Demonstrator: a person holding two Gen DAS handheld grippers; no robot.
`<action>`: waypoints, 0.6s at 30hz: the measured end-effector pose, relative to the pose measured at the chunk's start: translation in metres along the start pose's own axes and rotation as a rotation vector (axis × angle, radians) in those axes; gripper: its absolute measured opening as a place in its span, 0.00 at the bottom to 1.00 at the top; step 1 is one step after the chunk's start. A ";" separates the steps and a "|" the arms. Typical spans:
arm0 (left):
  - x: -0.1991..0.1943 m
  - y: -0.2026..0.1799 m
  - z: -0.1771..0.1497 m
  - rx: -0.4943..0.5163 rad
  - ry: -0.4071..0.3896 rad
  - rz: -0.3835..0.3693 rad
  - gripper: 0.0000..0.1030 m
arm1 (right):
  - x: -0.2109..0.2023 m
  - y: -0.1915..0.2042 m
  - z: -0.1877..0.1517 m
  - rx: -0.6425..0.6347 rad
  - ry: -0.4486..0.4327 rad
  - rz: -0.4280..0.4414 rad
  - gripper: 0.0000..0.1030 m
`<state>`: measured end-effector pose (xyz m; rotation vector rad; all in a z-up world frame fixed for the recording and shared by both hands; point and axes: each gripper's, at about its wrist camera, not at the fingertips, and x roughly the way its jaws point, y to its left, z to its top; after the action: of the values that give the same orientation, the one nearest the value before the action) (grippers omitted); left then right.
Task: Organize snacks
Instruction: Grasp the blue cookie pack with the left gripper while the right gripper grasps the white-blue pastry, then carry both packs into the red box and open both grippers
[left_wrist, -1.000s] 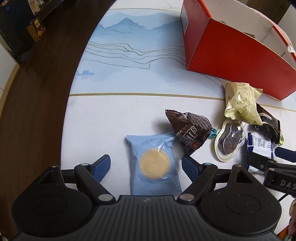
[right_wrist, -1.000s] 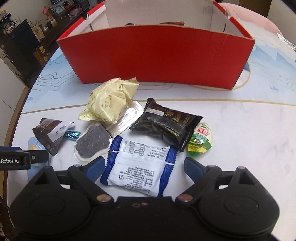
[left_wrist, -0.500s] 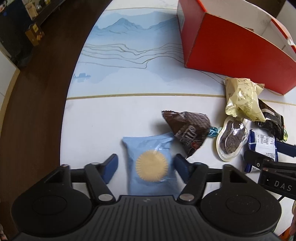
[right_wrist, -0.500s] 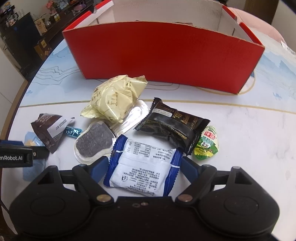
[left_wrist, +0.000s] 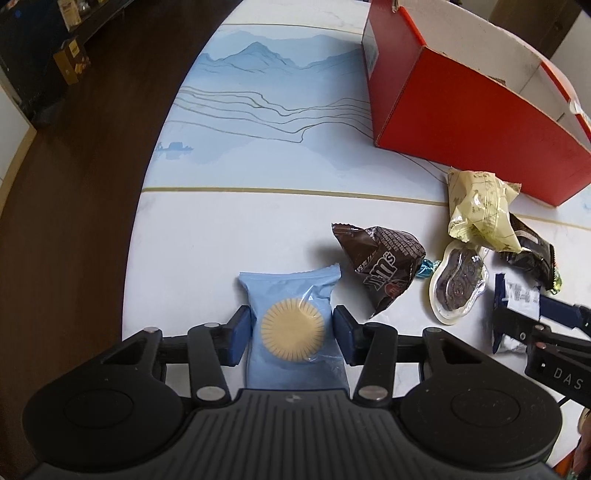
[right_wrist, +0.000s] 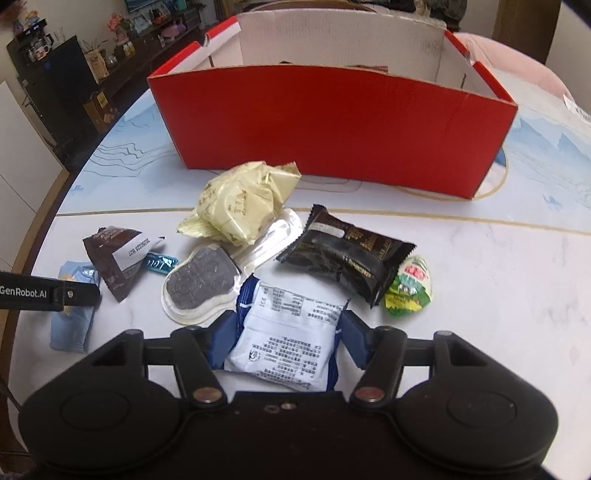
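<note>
A light blue packet (left_wrist: 295, 295) showing a round yellow biscuit lies on the white table, between the blue pads of my left gripper (left_wrist: 291, 328). The jaws are closing and both pads touch the packet's sides. A white packet with blue ends (right_wrist: 291, 332) is bunched up between the pads of my right gripper (right_wrist: 286, 328), whose jaws are also closing on it. The open red box (right_wrist: 332, 122) stands at the back of the table, its inside mostly hidden by its front wall.
Loose snacks lie between grippers and box: a brown chocolate bag (left_wrist: 384, 258), a pale yellow wrapper (right_wrist: 240, 203), a clear-packed dark biscuit (right_wrist: 201, 284), a black packet (right_wrist: 347, 254), a green jelly cup (right_wrist: 410, 288). The table's curved edge (left_wrist: 147, 206) drops to dark floor on the left.
Both grippers have closed from wide open onto their packets. The white and blue packet has crumpled between the right pads. Neither hand has shifted much.
</note>
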<state>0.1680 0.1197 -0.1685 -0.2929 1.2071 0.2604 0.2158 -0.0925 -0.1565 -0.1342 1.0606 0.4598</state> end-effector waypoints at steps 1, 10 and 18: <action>0.000 0.001 0.000 -0.003 0.000 0.000 0.46 | 0.000 0.000 -0.001 0.001 -0.001 -0.002 0.59; -0.011 0.005 -0.007 -0.022 -0.022 -0.026 0.46 | -0.011 -0.009 -0.006 0.064 -0.011 0.016 0.55; -0.029 0.005 -0.006 -0.031 -0.061 -0.048 0.46 | -0.029 -0.014 -0.007 0.075 -0.053 0.024 0.54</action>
<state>0.1513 0.1213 -0.1440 -0.3385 1.1354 0.2452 0.2047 -0.1157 -0.1364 -0.0429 1.0265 0.4421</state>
